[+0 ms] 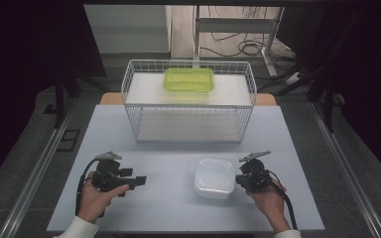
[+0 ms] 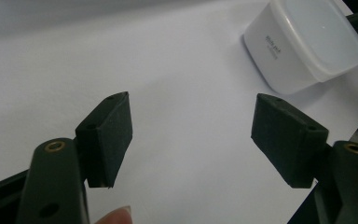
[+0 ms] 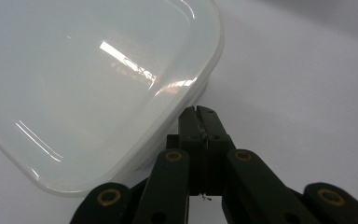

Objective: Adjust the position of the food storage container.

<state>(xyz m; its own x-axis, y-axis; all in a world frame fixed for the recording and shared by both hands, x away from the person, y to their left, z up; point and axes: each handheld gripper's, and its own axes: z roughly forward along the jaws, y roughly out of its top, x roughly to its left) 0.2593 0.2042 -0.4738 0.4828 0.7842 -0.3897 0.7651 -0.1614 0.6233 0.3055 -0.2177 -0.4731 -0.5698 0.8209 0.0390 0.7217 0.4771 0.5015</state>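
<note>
Your left gripper point(image 1: 140, 180) rests on the pale table point(image 1: 168, 208), jaws spread wide with nothing between them. The white lidded container point(image 1: 214, 177) sits right of it; its side print is too small to read. Your right gripper point(image 1: 238, 180) is pressed closed, empty, just beside the container's edge.

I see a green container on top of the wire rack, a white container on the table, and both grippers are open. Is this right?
Not quite. The left gripper is open, but the right gripper is shut, its jaws pressed together beside the white container, as the right gripper view shows. The green container is indeed on the wire rack.
</note>
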